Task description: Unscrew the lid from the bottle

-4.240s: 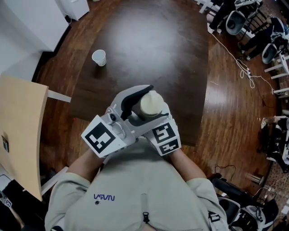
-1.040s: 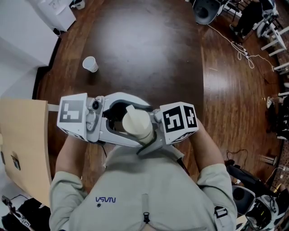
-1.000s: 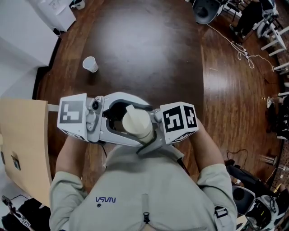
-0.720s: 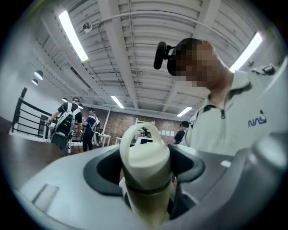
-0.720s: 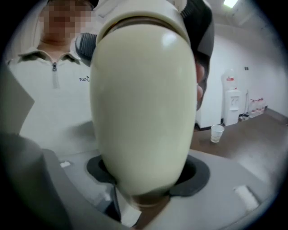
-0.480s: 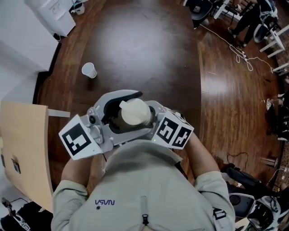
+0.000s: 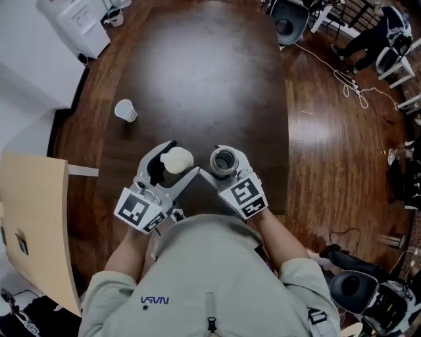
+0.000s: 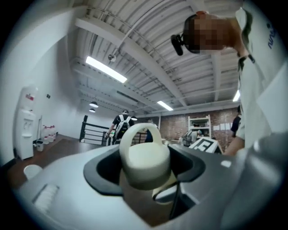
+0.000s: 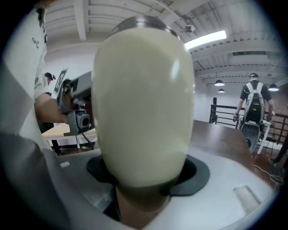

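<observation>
The cream lid [image 7: 176,159] with its loop handle is off the bottle and sits between the jaws of my left gripper [image 7: 170,162], which is shut on it. In the left gripper view the lid [image 8: 144,159] stands upright, loop on top. My right gripper [image 7: 224,164] is shut on the cream bottle [image 7: 223,161], whose open steel mouth faces up at the head camera. The bottle's body [image 9: 144,103] fills the right gripper view. Lid and bottle are a short gap apart, side by side over the near edge of the dark wooden table [image 7: 204,79].
A white paper cup [image 7: 125,110] stands on the table to the far left. A light wooden board [image 7: 33,224] lies left of the person and a white appliance [image 7: 75,20] is at the top left. Chairs and a cable [image 7: 342,72] lie on the floor to the right.
The lid has come off the bottle. Both grippers have dropped and moved apart: lid to the left, open bottle to the right.
</observation>
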`<state>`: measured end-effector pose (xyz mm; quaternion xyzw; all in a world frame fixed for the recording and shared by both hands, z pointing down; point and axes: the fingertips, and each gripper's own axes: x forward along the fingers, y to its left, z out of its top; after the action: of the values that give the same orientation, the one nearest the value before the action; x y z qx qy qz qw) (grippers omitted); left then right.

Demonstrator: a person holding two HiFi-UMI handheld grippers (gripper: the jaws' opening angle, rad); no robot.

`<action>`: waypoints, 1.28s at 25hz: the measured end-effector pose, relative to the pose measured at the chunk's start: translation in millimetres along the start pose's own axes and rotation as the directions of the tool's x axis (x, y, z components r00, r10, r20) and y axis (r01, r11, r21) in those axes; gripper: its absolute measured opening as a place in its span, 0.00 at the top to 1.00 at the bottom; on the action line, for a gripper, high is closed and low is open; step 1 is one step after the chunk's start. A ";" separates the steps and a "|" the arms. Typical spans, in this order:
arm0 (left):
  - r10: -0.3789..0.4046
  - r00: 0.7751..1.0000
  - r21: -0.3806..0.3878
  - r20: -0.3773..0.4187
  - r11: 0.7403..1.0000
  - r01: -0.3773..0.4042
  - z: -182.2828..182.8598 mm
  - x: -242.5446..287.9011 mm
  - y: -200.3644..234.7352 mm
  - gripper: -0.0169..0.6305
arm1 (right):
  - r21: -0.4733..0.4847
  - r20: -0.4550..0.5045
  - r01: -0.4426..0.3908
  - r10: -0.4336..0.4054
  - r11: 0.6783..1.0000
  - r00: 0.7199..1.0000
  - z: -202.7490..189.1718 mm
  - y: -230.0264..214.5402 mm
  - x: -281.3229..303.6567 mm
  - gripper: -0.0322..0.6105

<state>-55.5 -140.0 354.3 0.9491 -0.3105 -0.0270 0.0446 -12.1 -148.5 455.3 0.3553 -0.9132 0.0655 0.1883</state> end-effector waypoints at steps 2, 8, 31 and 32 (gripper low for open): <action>0.067 0.996 -0.040 -0.052 0.997 -0.069 -38.6 -2.5 12.7 0.49 | 0.016 0.003 0.040 -0.040 0.999 0.999 -14.9 -7.5 0.8 0.48; 0.150 0.965 0.020 -0.214 0.989 -0.149 -125.4 12.7 17.9 0.49 | 0.039 -0.004 0.084 -0.083 0.996 0.997 -54.4 -28.9 -1.1 0.48; 0.122 0.725 0.125 -0.678 0.991 -0.050 -270.3 7.1 23.2 0.51 | -0.004 -0.100 0.013 -0.014 1.000 0.995 -111.1 -23.8 33.1 0.48; 0.117 0.721 0.115 -0.683 0.992 -0.053 -271.5 5.7 24.0 0.51 | -0.007 -0.109 0.002 -0.003 1.000 0.994 -112.5 -21.7 33.8 0.47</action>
<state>-43.6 -144.2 626.7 0.8770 -0.3160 0.3426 0.1165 13.1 -157.1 571.7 0.3517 -0.9014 0.0817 0.2392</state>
